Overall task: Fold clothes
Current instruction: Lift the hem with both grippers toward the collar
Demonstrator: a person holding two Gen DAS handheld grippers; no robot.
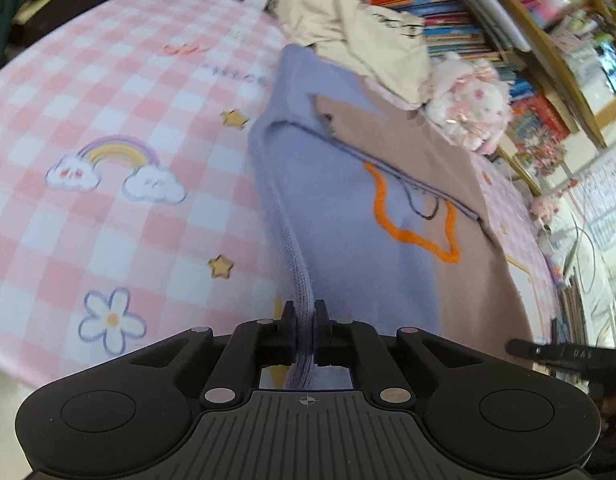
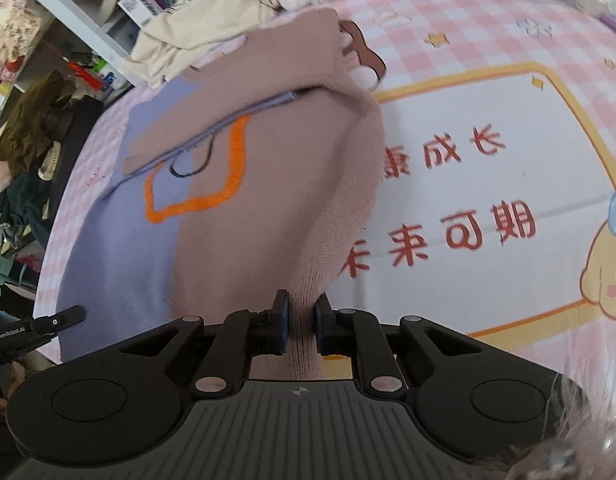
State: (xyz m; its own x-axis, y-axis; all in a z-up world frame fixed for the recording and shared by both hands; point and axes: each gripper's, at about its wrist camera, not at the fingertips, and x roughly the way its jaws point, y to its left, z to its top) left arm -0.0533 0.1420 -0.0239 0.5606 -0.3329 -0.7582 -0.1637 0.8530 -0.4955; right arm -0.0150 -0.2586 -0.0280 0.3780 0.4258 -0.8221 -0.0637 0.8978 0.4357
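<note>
Fingers of our left gripper [image 1: 305, 322] and right gripper [image 2: 301, 318]: each clamped on the sweater [image 1: 348, 216] hem. Sweater on pink checked mat [image 1: 119, 92]; bookshelf [image 1: 460, 8] behind, books inside.

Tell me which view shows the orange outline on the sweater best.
The right wrist view: the orange outline on the sweater lies nearer the centre there. The left wrist view shows it too, folded and partly hidden.
</note>
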